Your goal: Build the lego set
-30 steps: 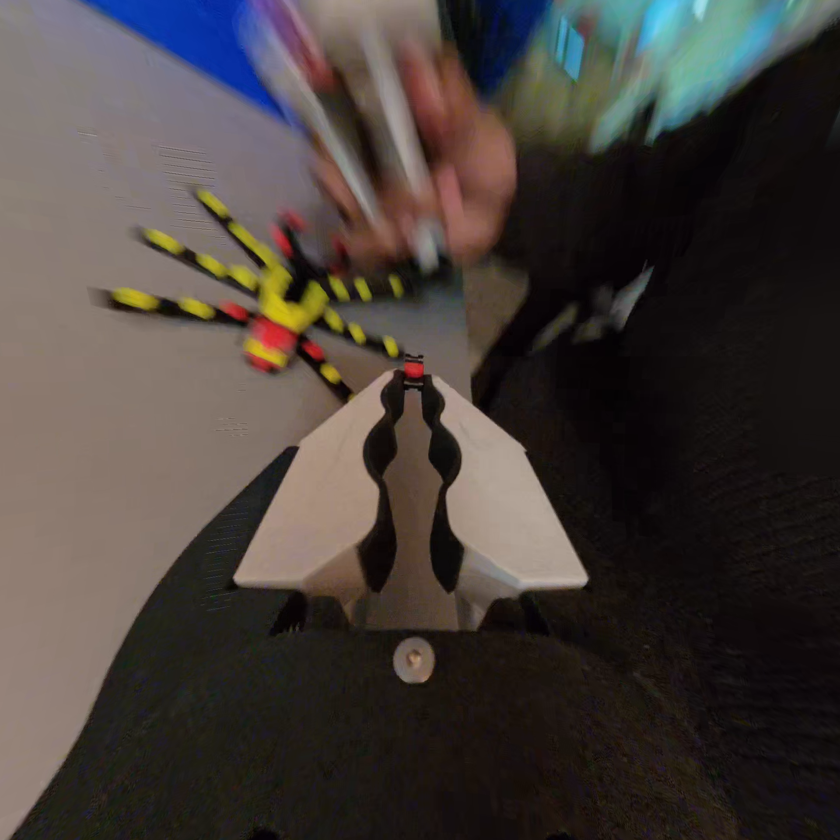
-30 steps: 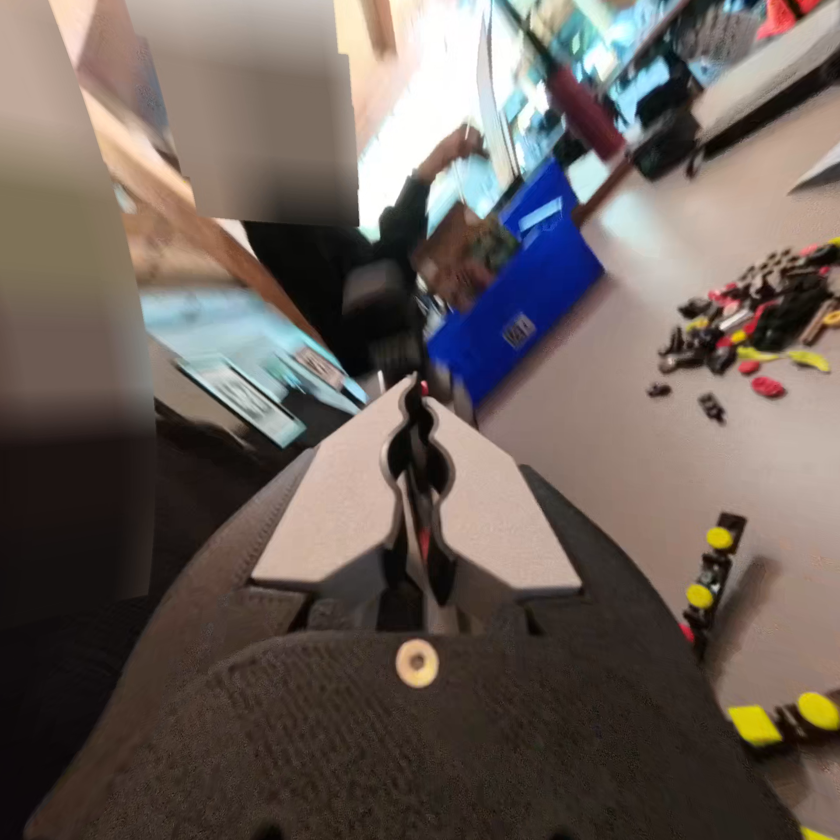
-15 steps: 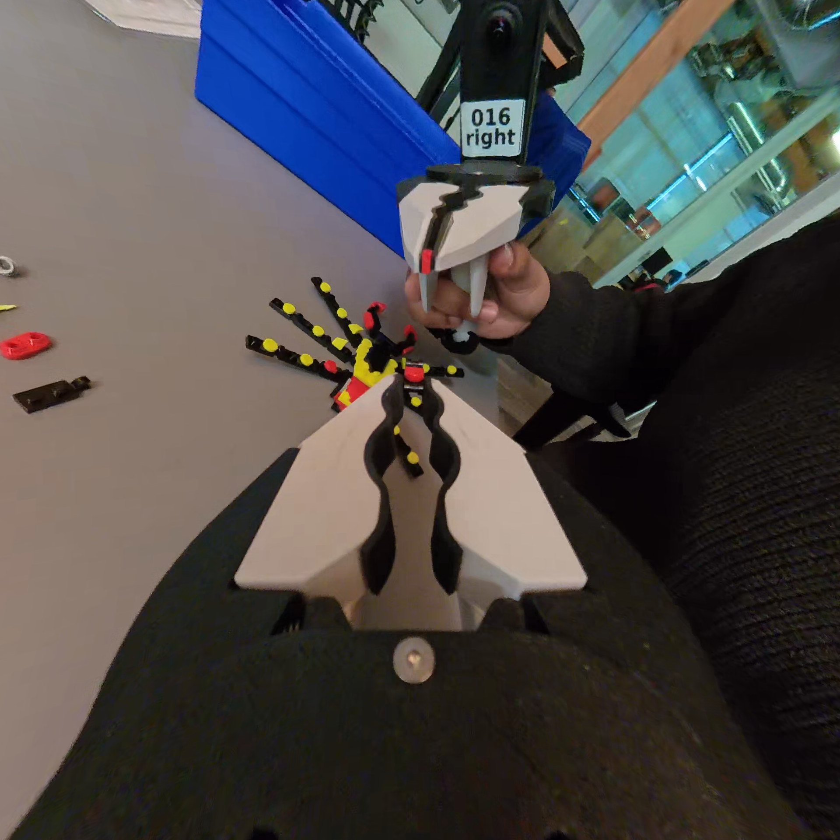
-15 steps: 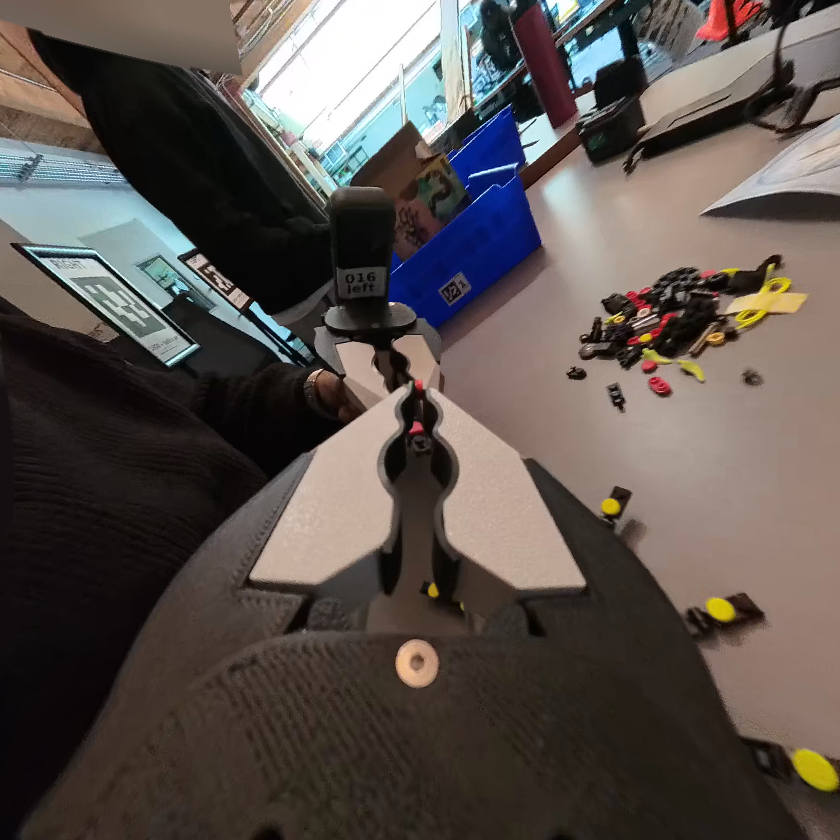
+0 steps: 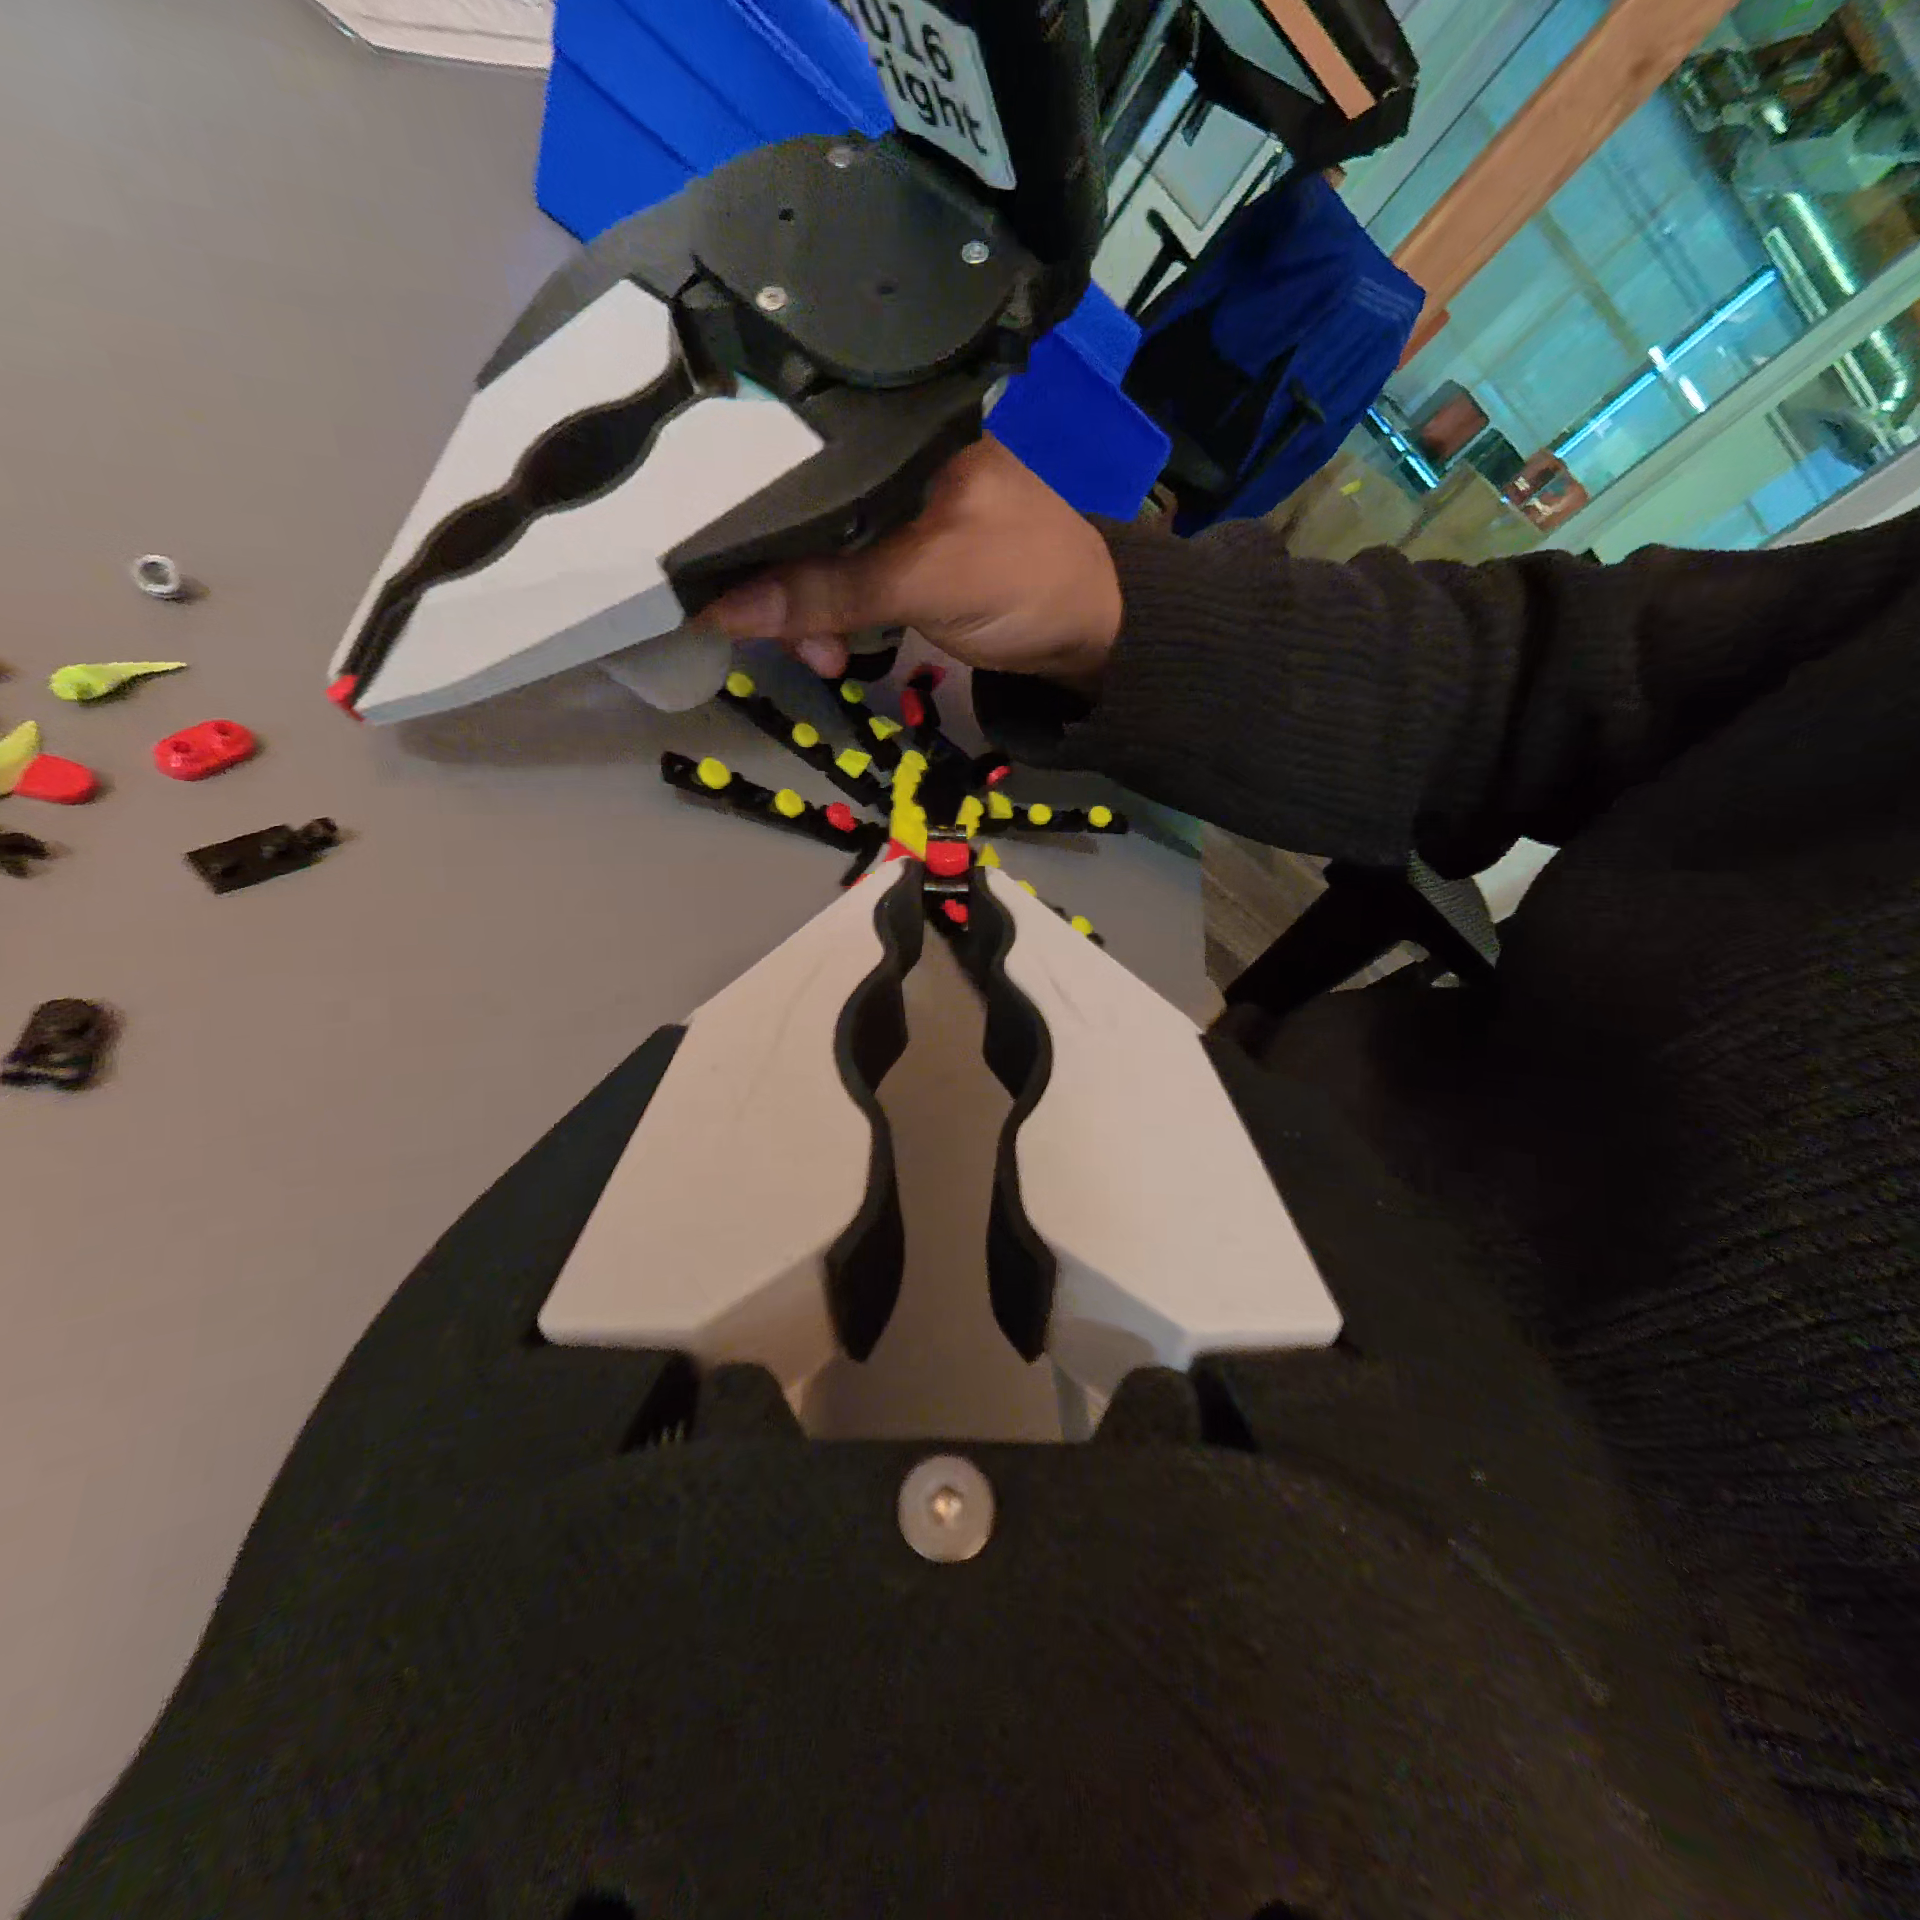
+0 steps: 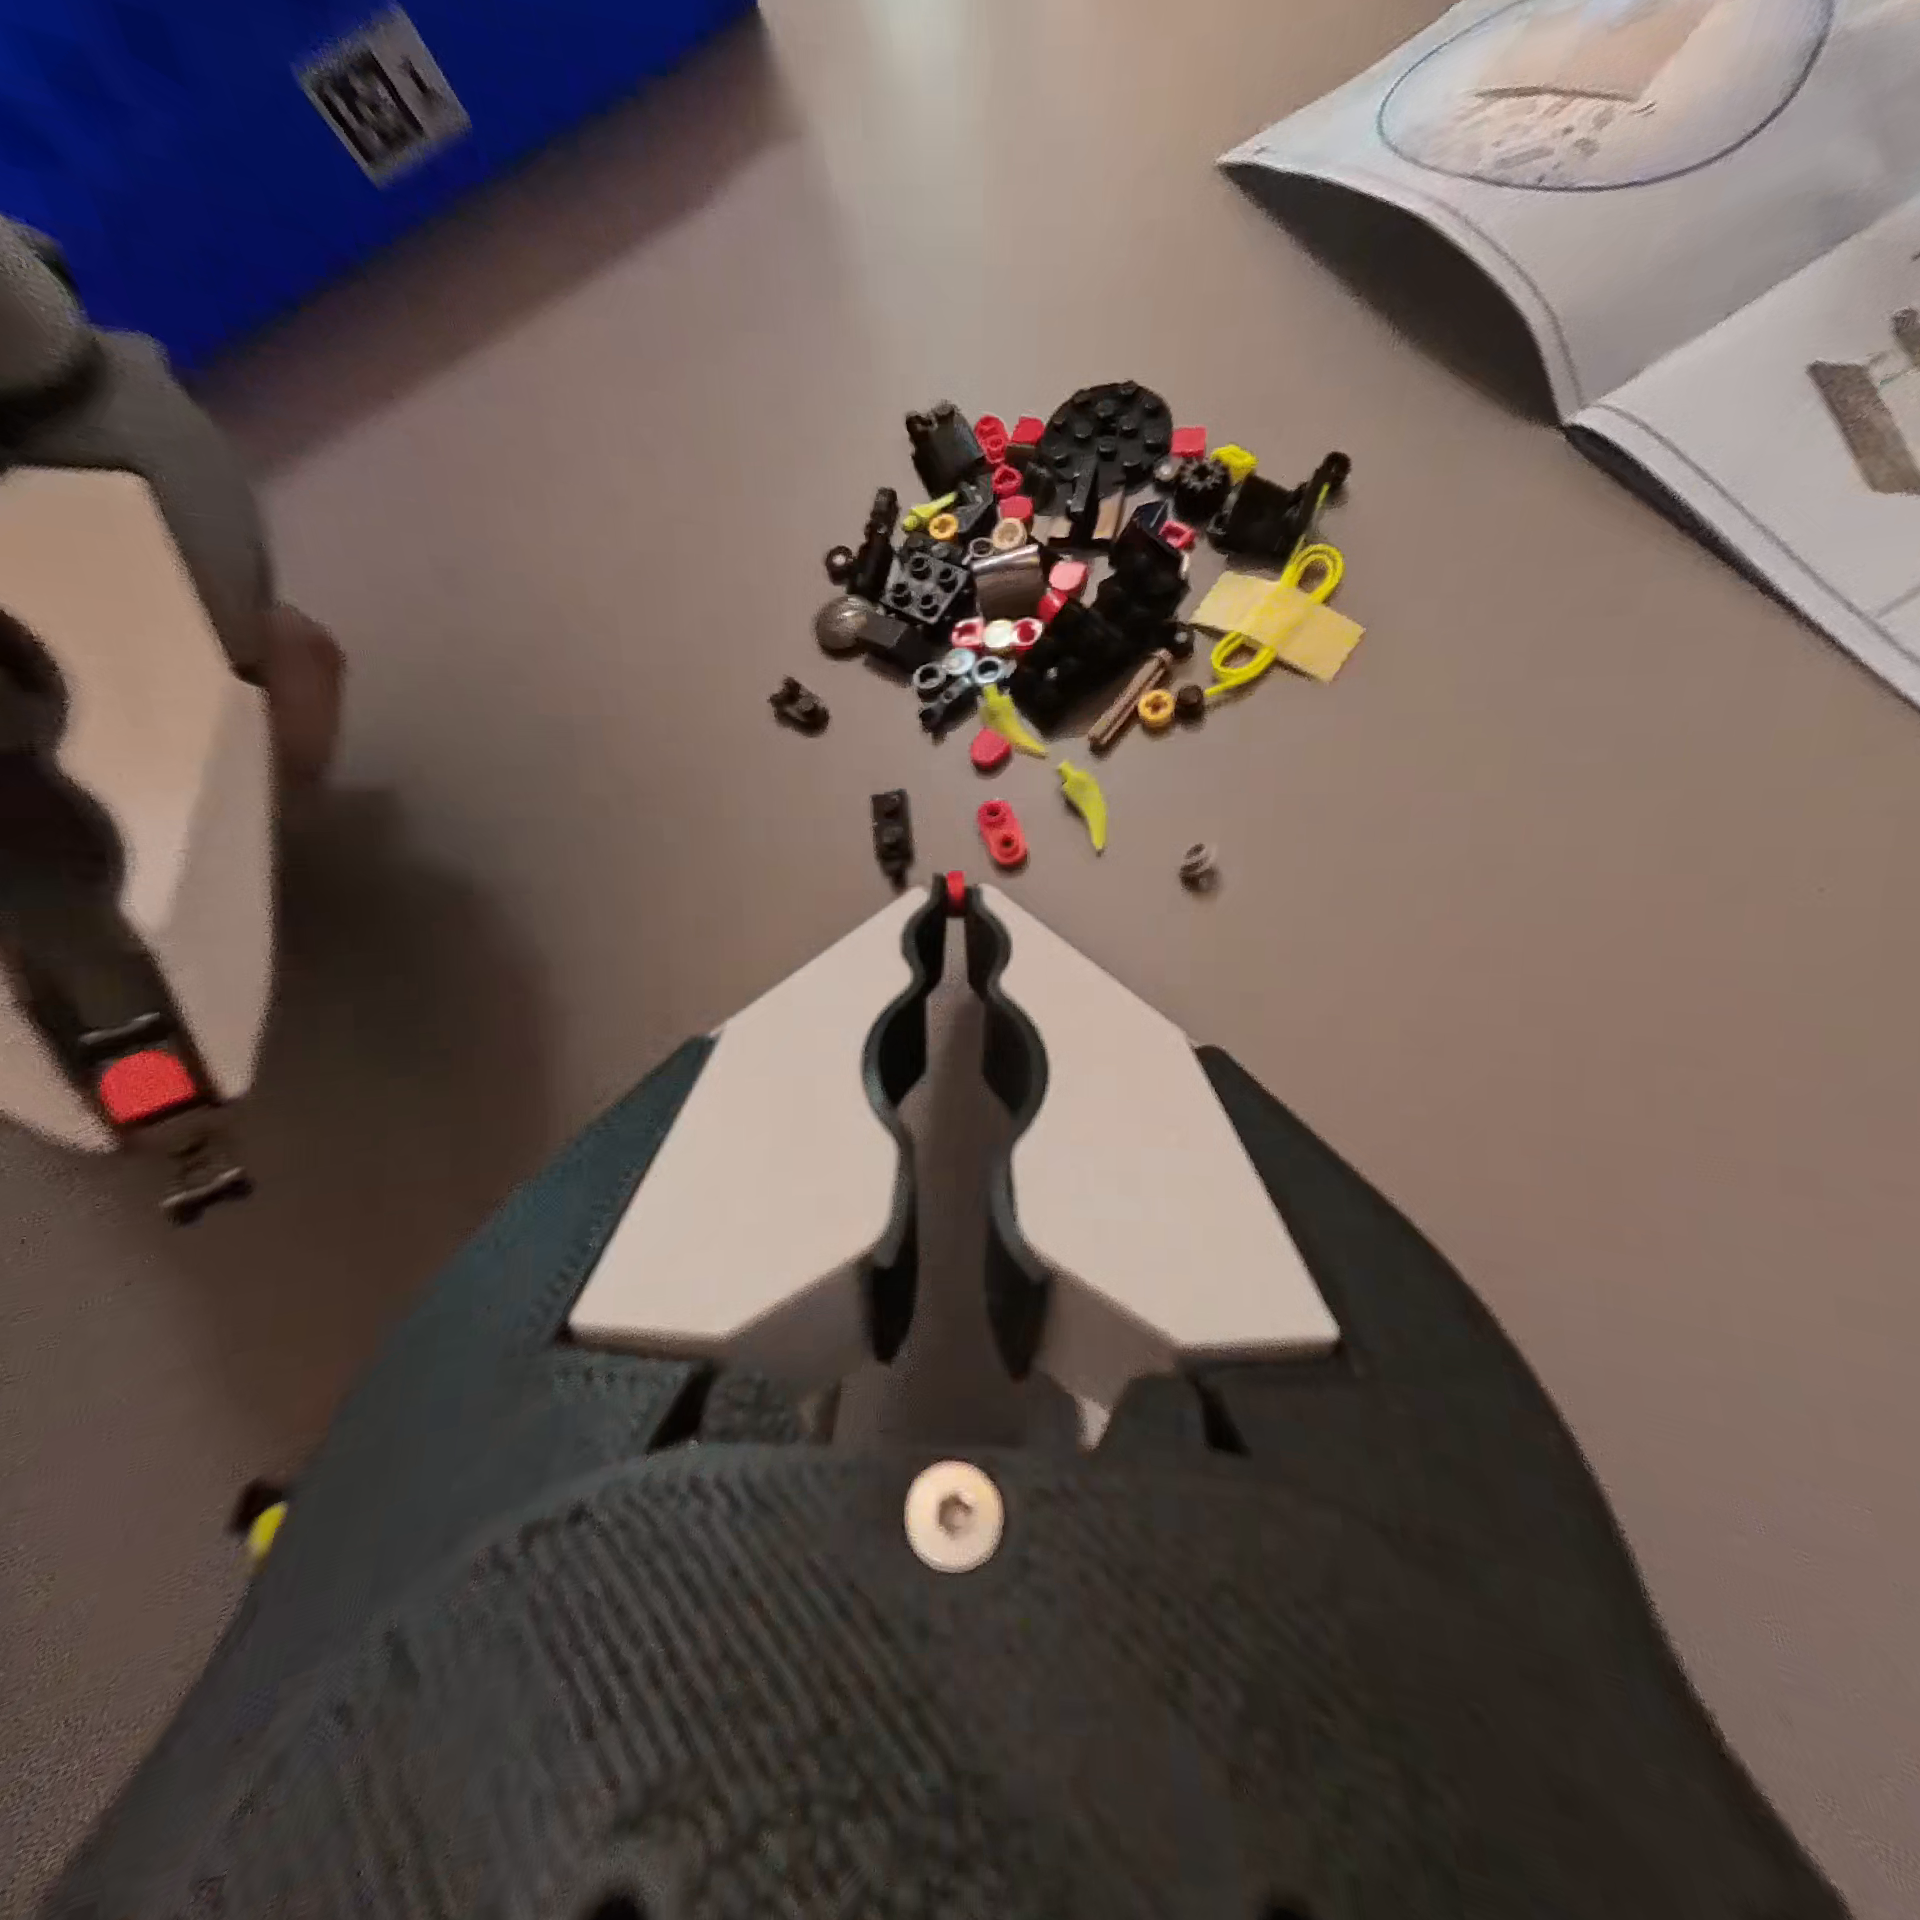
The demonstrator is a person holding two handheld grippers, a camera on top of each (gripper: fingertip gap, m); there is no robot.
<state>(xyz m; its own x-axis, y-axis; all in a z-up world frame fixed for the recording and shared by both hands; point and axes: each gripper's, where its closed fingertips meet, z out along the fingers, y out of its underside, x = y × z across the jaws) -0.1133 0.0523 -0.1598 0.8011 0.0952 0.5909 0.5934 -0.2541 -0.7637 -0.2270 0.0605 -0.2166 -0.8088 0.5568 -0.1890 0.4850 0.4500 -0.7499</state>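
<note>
My left gripper (image 5: 943, 883) is shut on a small red and black piece (image 5: 943, 857), just in front of a black, yellow and red spider-like brick model (image 5: 831, 769) on the grey table (image 5: 312, 1039). It also shows at the left of the right wrist view (image 6: 145, 1091). My right gripper (image 6: 954, 902) is shut on a tiny red piece (image 6: 955, 888) and points down at the table, just short of a pile of loose bricks (image 6: 1081, 561). In the left wrist view it (image 5: 348, 694) hangs over the table, left of the model.
A blue bin (image 6: 156, 156) stands at the back left. An open booklet (image 6: 1610, 208) lies at the right. Loose pieces lie near the pile: a red link (image 6: 1003, 831), a black plate (image 6: 890, 826), a lime claw (image 6: 1086, 800). There is about 12 cm between the tips of the two grippers.
The right gripper has swung from facing the left gripper to pointing down at the table near the pile, with the red piece in it. The left gripper stays by the model.
</note>
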